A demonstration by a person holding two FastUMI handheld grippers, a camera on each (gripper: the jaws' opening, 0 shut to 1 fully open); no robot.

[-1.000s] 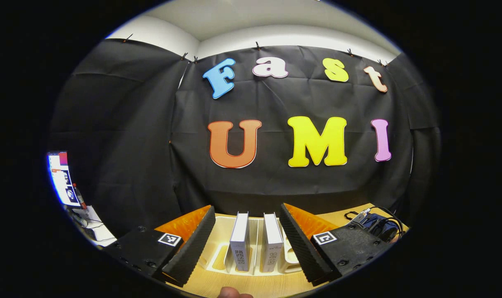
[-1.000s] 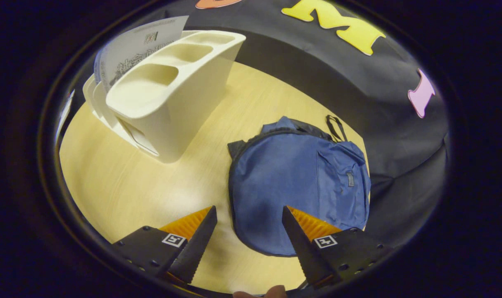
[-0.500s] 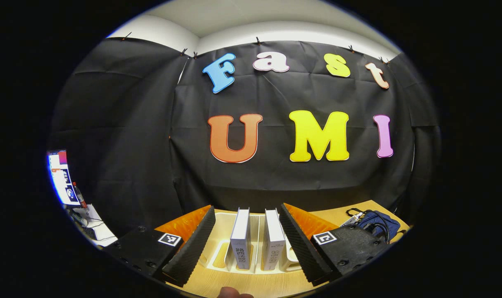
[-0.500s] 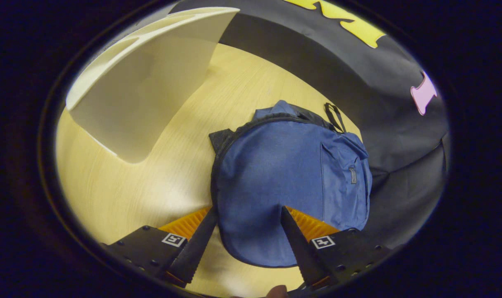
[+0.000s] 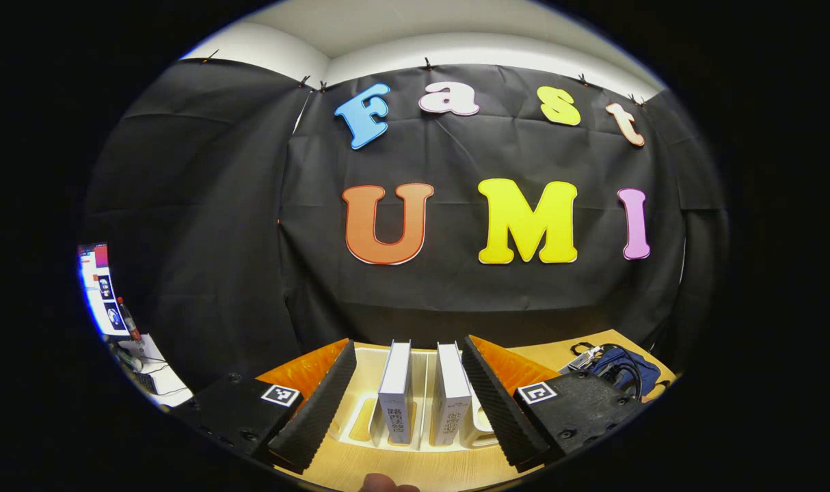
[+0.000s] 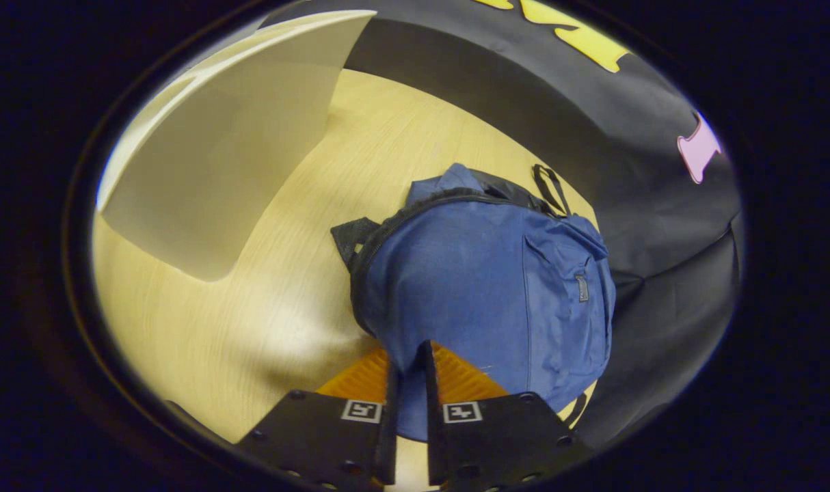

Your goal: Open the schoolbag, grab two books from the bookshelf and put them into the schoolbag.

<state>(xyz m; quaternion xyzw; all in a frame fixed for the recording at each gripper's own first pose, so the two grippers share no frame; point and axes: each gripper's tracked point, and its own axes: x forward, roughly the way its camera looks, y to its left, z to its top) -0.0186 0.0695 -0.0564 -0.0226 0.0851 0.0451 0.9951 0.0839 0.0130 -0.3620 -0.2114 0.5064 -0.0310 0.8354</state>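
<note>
Directly ahead of the left gripper (image 5: 409,383), in the left gripper view, two white books stand upright, side by side, in a cream plastic bookshelf (image 5: 360,424) with divided slots. The left book (image 5: 396,393) and the right book (image 5: 452,395) sit in neighbouring slots with a thin divider between them, spines facing the camera. The left gripper's fingers are spread wide, one on each outer side of the pair of books, apart from them and not touching. The bookshelf rests on a light wooden table (image 5: 401,471). At the far right of this view, a small part of the blue schoolbag (image 5: 623,369) lies on the table, well apart from the books. At the far left edge a lit screen (image 5: 97,287) stands beyond the booth cloth.

In the right gripper view, the blue schoolbag (image 6: 483,287) lies flat on the same wooden table (image 6: 251,307), its black zipper running round the left edge and a front pocket toward the right. The right gripper (image 6: 408,383) is at the bag's near edge, its fingers drawn close together and pinching a fold of the blue fabric between them. The cream side wall of the bookshelf (image 6: 217,164) rises at upper left, near the bag but not touching it.
</note>
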